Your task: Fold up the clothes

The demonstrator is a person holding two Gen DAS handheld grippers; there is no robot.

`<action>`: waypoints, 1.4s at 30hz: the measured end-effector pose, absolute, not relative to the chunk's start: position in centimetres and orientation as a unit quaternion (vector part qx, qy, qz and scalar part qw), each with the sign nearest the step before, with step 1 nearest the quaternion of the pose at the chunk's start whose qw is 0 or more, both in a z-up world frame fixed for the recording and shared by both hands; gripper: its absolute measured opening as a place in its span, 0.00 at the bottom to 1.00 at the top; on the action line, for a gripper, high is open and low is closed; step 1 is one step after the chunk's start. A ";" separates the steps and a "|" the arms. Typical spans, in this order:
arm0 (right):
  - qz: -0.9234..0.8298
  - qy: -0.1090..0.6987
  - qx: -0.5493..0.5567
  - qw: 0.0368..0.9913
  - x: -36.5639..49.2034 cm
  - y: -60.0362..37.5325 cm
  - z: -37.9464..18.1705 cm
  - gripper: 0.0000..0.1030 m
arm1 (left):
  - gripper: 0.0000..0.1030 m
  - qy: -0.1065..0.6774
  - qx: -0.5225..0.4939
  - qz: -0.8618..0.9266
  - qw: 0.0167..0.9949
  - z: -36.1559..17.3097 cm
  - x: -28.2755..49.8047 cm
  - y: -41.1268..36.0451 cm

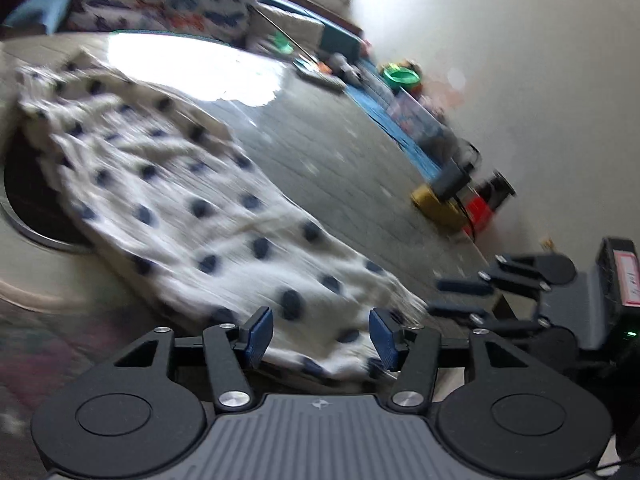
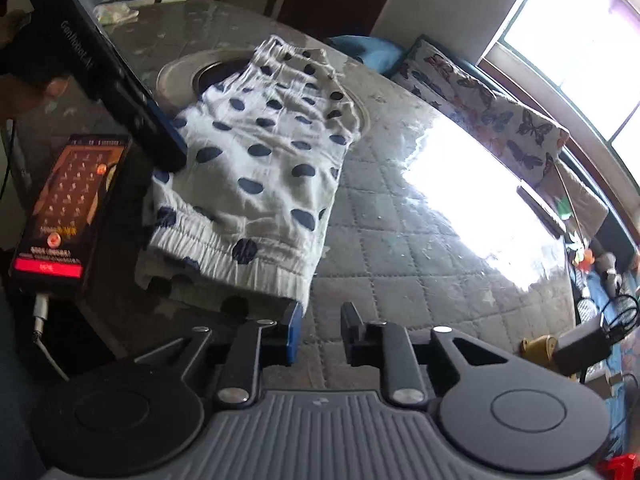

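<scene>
White shorts with dark blue polka dots (image 2: 264,168) lie on the round glass-topped table (image 2: 400,240), folded, with the elastic waistband toward me. In the left wrist view the shorts (image 1: 208,216) are blurred and stretch away from my left gripper (image 1: 320,338), which is open with the near edge of the cloth between its blue pads. My right gripper (image 2: 322,332) is open and empty just past the waistband corner. The right gripper also shows in the left wrist view (image 1: 464,298), open. The left gripper's fingers (image 2: 160,128) rest at the shorts' left edge.
A phone (image 2: 68,208) with a lit screen sits left of the shorts. A metal ring (image 2: 176,72) in the table centre lies under the shorts. A butterfly-print sofa (image 2: 500,120), window glare, toys and a yellow object (image 1: 436,204) lie beyond.
</scene>
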State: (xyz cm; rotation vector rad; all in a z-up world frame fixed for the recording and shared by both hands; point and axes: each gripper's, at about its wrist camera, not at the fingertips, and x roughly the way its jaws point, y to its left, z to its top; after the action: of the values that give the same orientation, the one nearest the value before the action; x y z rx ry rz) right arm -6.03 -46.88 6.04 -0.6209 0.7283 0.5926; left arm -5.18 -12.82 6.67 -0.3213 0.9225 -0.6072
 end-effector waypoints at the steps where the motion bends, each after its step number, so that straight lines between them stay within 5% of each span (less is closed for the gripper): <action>1: 0.285 0.345 -0.283 0.848 -6.1 -46.9 6.4 0.22 | 0.56 0.434 -0.152 -0.276 0.844 6.8 -5.0 -12.3; 5: 0.340 0.334 -0.230 0.848 -6.8 -45.3 7.3 0.35 | 0.57 0.430 -0.152 -0.233 0.859 7.4 -4.0 -10.0; 25: 0.401 0.372 -0.217 0.809 -5.3 -40.1 4.0 0.36 | 0.61 0.435 -0.154 -0.140 0.876 6.0 1.0 -5.1; 42: 0.401 0.386 -0.170 0.813 -3.2 -40.1 4.3 0.65 | 0.61 0.433 -0.172 -0.076 0.882 3.6 15.1 -2.2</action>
State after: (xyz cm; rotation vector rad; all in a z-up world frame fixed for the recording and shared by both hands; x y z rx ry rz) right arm -3.17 -40.15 4.29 -0.3623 0.8238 0.8552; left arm 15.12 -2.25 3.57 -0.3577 0.9020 -0.1575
